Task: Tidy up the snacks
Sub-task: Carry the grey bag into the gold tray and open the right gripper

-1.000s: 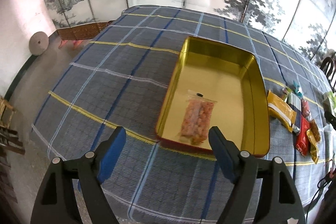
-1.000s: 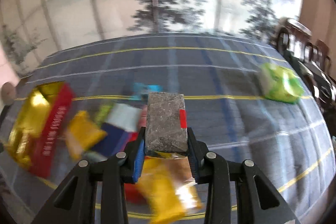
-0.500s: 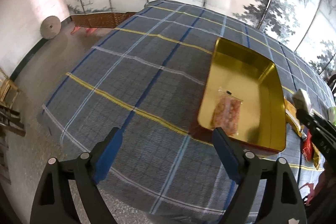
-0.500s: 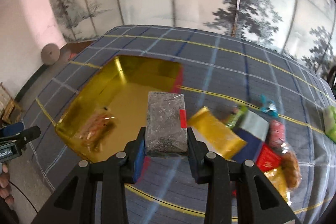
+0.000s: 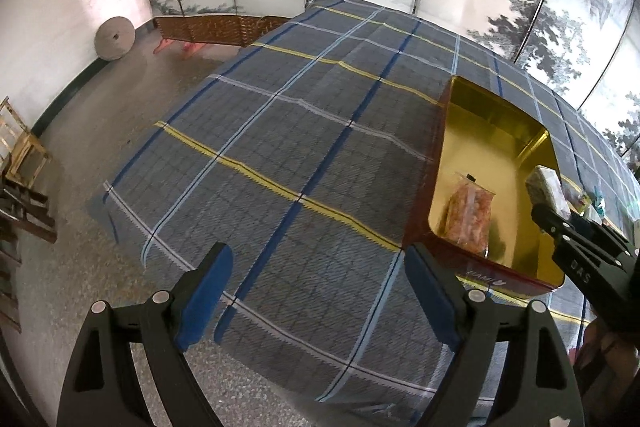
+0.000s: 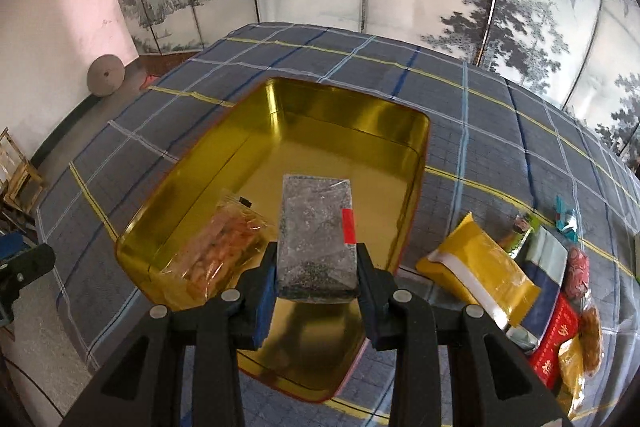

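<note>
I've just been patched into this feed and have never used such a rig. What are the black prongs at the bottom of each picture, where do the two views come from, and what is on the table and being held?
No robot arm here: a person carries a hand-held two-finger gripper in each hand, with a fisheye camera on each looking along its fingers. The prongs are those fingers.

The left wrist view shows the left gripper, open with nothing between its fingers, over the plaid tablecloth.

The right wrist view shows the right gripper shut on a grey speckled packet, held over a gold tin. An orange snack bag already lies inside the tin. To the right of the tin lie more snacks, among them a yellow packet and a red packet.

The right gripper also shows at the right edge of the left view.
</note>
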Available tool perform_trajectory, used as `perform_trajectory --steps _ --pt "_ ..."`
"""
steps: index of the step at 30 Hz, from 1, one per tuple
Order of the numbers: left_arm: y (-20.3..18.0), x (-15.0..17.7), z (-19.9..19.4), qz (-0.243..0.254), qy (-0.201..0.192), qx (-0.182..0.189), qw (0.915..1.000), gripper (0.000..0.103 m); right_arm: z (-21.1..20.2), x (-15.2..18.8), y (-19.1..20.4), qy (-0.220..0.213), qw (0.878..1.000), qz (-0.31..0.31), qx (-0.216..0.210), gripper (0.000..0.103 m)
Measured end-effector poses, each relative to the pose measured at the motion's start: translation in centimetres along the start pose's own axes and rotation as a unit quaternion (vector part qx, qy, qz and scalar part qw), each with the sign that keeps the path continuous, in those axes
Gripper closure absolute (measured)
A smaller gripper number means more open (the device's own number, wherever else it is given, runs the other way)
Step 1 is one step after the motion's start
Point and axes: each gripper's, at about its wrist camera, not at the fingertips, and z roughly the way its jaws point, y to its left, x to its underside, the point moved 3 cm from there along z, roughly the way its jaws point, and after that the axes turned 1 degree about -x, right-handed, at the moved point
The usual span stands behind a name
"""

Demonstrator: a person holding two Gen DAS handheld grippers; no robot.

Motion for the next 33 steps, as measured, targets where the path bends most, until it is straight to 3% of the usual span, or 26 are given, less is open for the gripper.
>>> perform_trajectory --steps 16,26,28,30,33 --pt "0.0 0.3 -0.1 -0.001 0.005 0.000 1.0000 0.017 3.2 0.6 1.6 0.051 0.998 -0.027 0.007 0.068" --pt "-0.6 0.6 0.2 0.004 0.012 0.002 0.9999 0.017 3.5 0.6 2.1 0.053 0.998 -0.036 -0.006 0.067" --pt "-0.8 0.7 0.1 0.006 0.013 0.003 0.9999 0.017 3.3 0.7 2.2 0.049 0.998 -0.038 -0.012 0.065" --pt "-1.1 0.7 0.1 0.009 0.012 0.005 0.9999 0.017 2.8 0.6 2.2 0.039 0.998 -0.036 -0.016 0.055" --pt "-1.8 0.8 -0.2 0.015 0.011 0.009 0.9998 0.017 1.4 0.4 1.9 0.021 0.999 -0.029 -0.038 0.055"
